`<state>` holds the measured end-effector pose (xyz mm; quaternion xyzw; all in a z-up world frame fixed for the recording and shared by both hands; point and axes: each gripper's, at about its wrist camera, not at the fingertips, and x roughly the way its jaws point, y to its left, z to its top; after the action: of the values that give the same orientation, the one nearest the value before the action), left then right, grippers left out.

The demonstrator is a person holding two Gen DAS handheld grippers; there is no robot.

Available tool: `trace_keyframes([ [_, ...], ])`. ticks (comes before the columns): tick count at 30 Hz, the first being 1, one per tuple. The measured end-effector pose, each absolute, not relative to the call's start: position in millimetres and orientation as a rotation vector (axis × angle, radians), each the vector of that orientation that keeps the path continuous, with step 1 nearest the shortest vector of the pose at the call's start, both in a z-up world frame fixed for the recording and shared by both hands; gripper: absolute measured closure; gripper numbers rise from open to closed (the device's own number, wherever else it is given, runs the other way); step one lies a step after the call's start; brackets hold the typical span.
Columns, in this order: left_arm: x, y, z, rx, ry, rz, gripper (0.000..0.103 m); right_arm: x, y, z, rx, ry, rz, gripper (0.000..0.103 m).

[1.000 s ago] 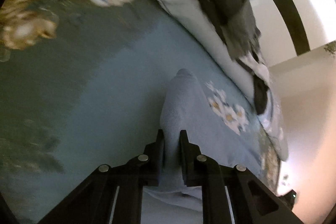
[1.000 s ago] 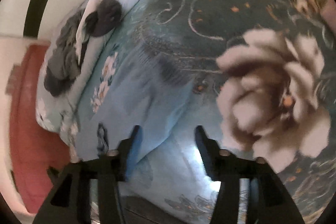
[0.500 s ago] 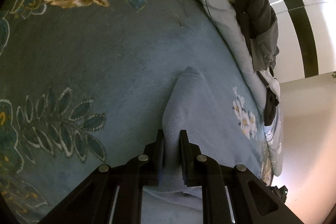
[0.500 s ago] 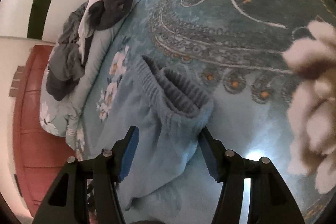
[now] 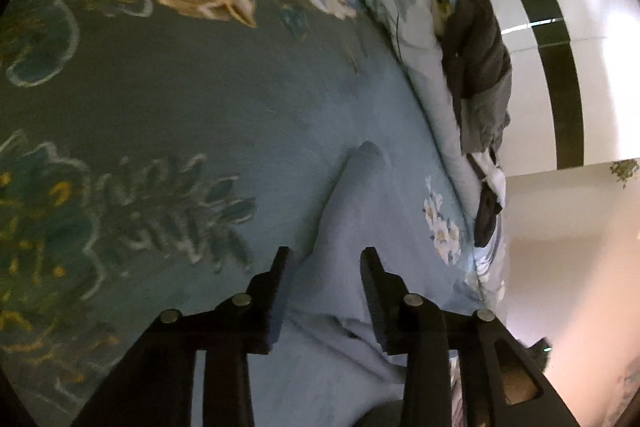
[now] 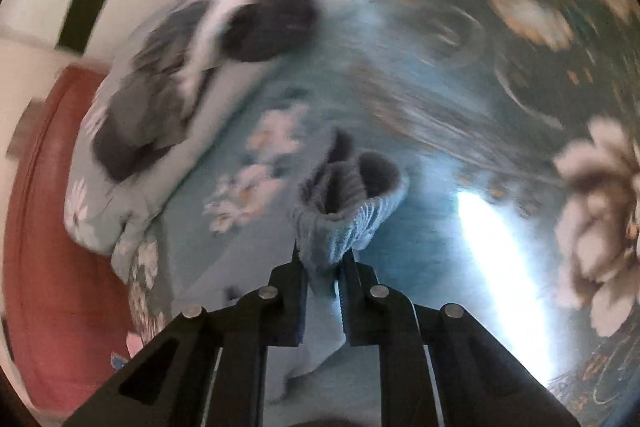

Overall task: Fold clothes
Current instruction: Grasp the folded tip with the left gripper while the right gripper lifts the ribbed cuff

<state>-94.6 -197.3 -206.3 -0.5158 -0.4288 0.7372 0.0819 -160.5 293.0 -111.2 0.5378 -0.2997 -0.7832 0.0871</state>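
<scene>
Right gripper [image 6: 322, 263] is closing on the ribbed cuff of the light blue garment [image 6: 344, 203], lifting it off the floral bedspread [image 6: 500, 75] to fold; left gripper [image 5: 325, 267] is opening, freeing its end [image 5: 352, 211] nearby.

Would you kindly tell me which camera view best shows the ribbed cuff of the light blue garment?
The right wrist view: the ribbed cuff stands open just beyond the closing right claw. The left wrist view shows only smooth fabric, no ribbing.
</scene>
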Motion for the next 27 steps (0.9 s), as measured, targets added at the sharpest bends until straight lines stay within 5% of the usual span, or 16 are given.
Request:
trace_keyframes([
  [10,-52.2,-237.5,-212.4,-1.376,-1.562,2.161,0.058,-158.5,106.3,-13.0,1.425,-0.347,-2.224,0.089],
  [20,-32.8,-274.7,-223.2,-1.285,-1.732,2.128,0.055,-121.2,-47.2,-126.1,1.687,0.017,-2.001,0.089],
  [27,-32.1,-280.0,-230.2,-1.272,-1.769,2.111,0.054,-89.9,-50.2,-113.0,1.562,0.077,-2.032,0.089],
])
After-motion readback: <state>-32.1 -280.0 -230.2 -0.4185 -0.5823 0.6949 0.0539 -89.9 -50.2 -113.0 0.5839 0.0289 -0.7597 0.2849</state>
